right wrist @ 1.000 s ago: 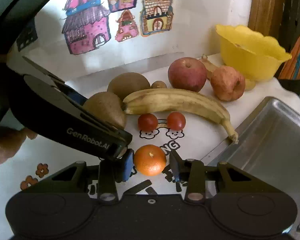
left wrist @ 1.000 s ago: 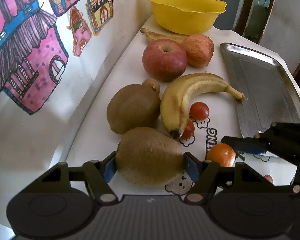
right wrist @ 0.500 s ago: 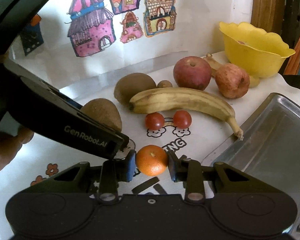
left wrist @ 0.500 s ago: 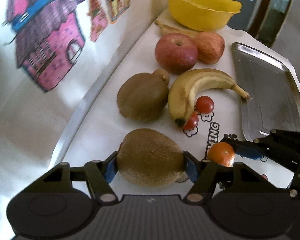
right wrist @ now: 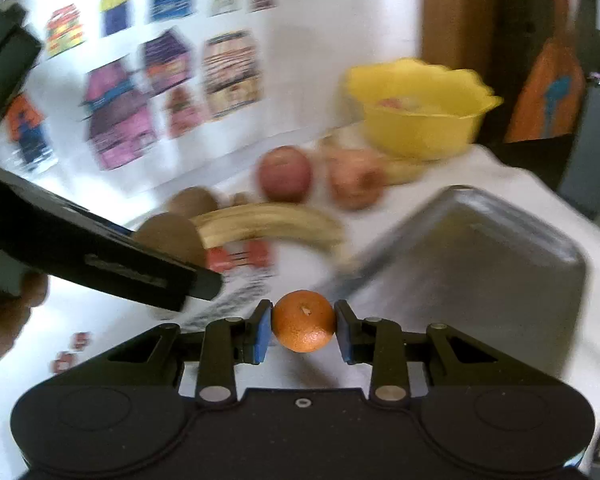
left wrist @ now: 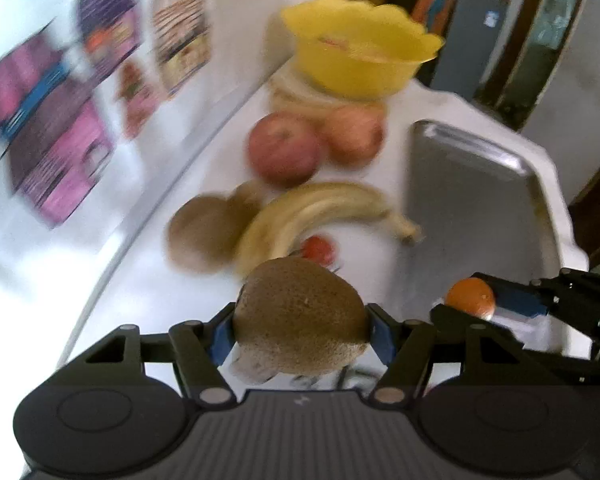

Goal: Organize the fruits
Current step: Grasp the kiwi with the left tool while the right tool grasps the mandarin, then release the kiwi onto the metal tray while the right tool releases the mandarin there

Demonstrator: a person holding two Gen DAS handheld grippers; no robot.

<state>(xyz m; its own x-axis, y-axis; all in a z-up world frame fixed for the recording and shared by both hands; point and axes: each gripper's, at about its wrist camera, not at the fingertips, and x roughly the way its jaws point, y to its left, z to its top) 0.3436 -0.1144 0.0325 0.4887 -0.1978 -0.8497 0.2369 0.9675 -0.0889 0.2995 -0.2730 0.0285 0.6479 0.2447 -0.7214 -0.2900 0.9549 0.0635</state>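
Gleaming orange tangerine (right wrist: 303,321), fuzzy brown kiwi (left wrist: 300,315).

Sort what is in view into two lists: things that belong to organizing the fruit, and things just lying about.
Part of the job: kiwi in the left tongs; mandarin in the right tongs; metal tray; yellow bowl; banana; red apple; second kiwi; cherry tomato.

Lying about: house drawings on the wall.

Bare tray (right wrist: 480,264) (banana (right wrist: 268,224) adj.)
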